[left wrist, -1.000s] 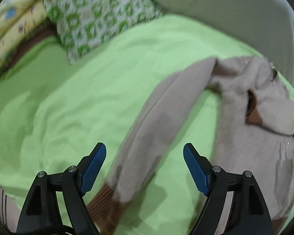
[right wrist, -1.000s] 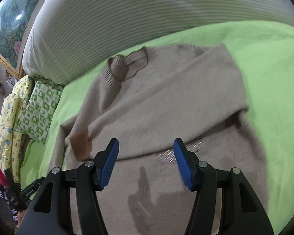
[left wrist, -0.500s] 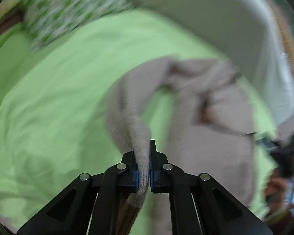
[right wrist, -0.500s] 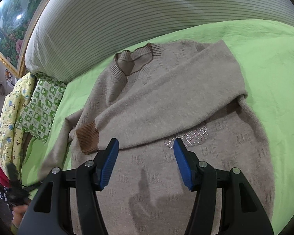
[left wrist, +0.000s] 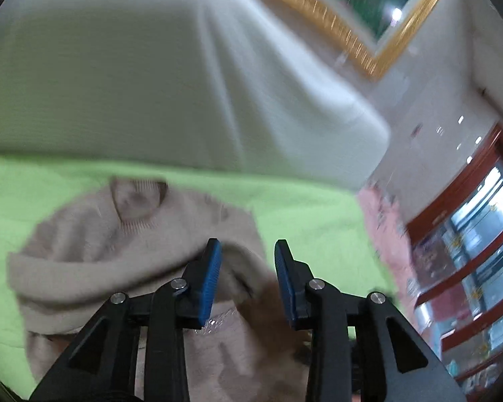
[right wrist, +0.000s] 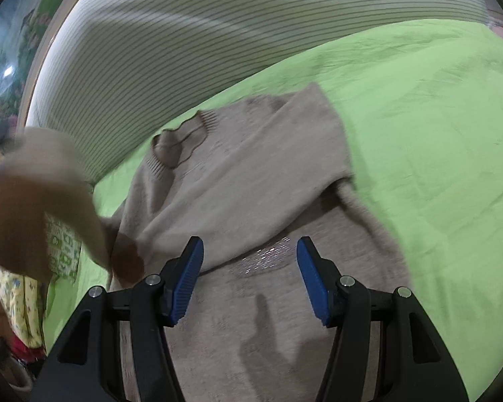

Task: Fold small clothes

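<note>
Hovering over the beige knit sweater (right wrist: 251, 184), the right tool (right wrist: 249, 279) has its blue ribbed pads spread wide, nothing between them, right above the sparkly patch (right wrist: 268, 258) on the chest. The sweater lies flat on the lime-green bed sheet (right wrist: 436, 134), ribbed collar (right wrist: 181, 144) toward the striped grey bolster (right wrist: 218, 33), one sleeve folded across the front with its brown cuff (right wrist: 127, 261) at the left edge. Over on the other side, the left tool (left wrist: 248, 279) is parted too, holding nothing, poised just above the fuzzy folded sleeve (left wrist: 117, 261). The picture is blurred there. Soft, nubbly wool, rounded folds, wrinkled cotton beneath
</note>
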`<control>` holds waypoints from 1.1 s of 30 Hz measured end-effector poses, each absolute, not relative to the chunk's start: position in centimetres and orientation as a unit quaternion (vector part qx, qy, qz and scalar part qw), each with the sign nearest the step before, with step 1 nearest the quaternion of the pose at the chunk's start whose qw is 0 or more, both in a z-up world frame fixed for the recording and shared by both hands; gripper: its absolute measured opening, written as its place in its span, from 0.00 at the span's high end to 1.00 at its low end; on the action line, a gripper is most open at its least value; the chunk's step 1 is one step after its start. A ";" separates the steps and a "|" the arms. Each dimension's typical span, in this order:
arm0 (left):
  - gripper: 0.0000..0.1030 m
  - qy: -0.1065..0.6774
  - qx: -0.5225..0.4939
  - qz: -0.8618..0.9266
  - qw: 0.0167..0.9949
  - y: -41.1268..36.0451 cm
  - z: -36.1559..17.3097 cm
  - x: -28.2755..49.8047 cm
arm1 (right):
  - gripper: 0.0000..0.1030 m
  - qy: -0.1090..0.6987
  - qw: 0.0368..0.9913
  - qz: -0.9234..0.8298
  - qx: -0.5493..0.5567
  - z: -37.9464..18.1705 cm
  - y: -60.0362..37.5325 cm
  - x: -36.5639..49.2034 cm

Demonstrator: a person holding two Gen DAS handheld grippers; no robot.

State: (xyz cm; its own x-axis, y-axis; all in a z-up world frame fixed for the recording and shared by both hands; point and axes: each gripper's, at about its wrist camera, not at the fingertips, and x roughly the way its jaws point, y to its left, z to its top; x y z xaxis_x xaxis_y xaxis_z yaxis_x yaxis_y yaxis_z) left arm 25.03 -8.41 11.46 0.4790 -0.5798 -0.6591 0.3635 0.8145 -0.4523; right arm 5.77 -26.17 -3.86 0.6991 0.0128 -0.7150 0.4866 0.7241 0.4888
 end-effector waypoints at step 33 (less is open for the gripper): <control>0.76 0.500 -0.102 0.066 0.858 8.6 -6.2 27.6 | 0.95 0.524 0.847 -0.052 0.081 -8.9 -27.8 18.0</control>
